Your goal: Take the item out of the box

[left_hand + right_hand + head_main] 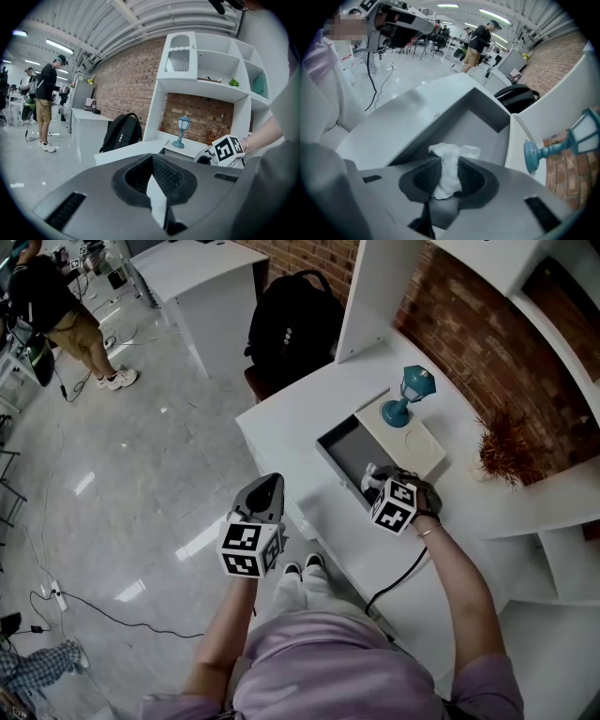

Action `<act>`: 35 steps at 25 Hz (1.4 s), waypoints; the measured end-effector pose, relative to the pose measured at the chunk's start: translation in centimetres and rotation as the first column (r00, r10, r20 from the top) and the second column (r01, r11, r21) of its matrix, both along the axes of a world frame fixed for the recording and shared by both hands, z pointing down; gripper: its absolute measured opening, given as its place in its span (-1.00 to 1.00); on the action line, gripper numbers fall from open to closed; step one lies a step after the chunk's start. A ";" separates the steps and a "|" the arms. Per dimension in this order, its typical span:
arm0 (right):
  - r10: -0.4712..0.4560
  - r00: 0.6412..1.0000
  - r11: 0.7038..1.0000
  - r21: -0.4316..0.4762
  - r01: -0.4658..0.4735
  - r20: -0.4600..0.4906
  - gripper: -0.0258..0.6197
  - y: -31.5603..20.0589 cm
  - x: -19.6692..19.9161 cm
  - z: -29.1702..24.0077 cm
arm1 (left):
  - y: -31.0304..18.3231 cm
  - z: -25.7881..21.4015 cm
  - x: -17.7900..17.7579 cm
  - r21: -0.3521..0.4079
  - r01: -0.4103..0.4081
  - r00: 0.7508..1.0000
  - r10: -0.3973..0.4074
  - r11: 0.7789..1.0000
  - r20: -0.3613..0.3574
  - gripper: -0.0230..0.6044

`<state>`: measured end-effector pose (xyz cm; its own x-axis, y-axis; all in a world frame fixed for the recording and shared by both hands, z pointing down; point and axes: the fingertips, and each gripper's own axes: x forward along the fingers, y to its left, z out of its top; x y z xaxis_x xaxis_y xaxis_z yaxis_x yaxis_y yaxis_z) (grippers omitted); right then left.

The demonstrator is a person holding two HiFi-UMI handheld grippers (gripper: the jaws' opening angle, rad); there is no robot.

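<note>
A shallow grey box (345, 448) lies open on the white desk (300, 418), its inside bare in the right gripper view (476, 129). My right gripper (373, 476) is at the box's near end. A crumpled white tissue (449, 166) sits squeezed between the right gripper's (449, 177) dark ribbed pads, its top bunching out above them. My left gripper (265, 487) hangs off the desk's left edge over the floor; in its own view the left gripper (157, 190) has its jaws together with nothing in them.
A cream panel (417, 442) beside the box carries a small blue lamp (410, 395). A dried plant (506, 448) stands by the brick wall. A black backpack (292, 329) rests behind the desk. A person (66, 315) stands far off at the left. White shelves (562, 549) rise at the right.
</note>
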<state>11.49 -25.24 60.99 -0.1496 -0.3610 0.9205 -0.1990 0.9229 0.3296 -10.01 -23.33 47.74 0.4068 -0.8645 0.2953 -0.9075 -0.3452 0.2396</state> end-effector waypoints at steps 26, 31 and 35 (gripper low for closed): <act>0.299 0.751 0.903 0.081 -0.422 0.589 -0.57 1.2 -1.2 -10.9 | 0.2 -1.9 2.9 0.046 -0.093 0.996 0.092 0.995 0.022 -0.93; 0.355 0.612 0.854 0.020 -0.519 0.707 -0.57 1.9 -1.0 -13.1 | 0.5 -1.9 3.2 0.047 -0.107 0.994 0.106 0.993 0.024 -0.93; 0.376 0.517 0.821 -0.018 -0.570 0.769 -0.57 2.5 -0.8 -14.6 | 0.7 -2.0 3.4 0.050 -0.118 0.993 0.116 0.992 0.024 -0.93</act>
<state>10.72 -22.75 46.40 -0.4586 -0.7481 0.4797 -0.8397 0.5414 0.0415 -6.62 -22.63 45.75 0.5003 -0.8255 0.2611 -0.8647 -0.4606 0.2004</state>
